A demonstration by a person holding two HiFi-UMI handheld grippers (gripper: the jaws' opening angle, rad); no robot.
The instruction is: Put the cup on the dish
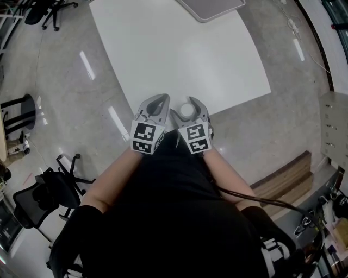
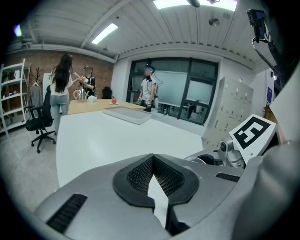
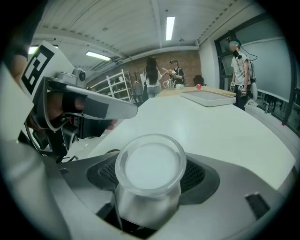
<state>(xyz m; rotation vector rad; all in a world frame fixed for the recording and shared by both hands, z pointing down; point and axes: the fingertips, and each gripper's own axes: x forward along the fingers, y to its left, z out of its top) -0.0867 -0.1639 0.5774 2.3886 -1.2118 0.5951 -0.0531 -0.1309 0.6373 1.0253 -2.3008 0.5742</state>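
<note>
One cup (image 1: 186, 111) sits pinched in the right tool (image 1: 191, 103), the left tool (image 1: 161, 99) pressed together empty at its 9 o'clock, one tray (image 1: 209, 8) at the worktop's (image 1: 179, 59) 12 o'clock.

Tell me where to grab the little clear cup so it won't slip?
Grip the cup by its narrower body, just under its wide rim, coming from the side with one jaw on each flank. The rim flares out, so it would likely catch above the jaws, and the cup stays mouth-up. The right hand-held gripper holds it that way.

No words, brands, numbers or signs can be read in any view.
</note>
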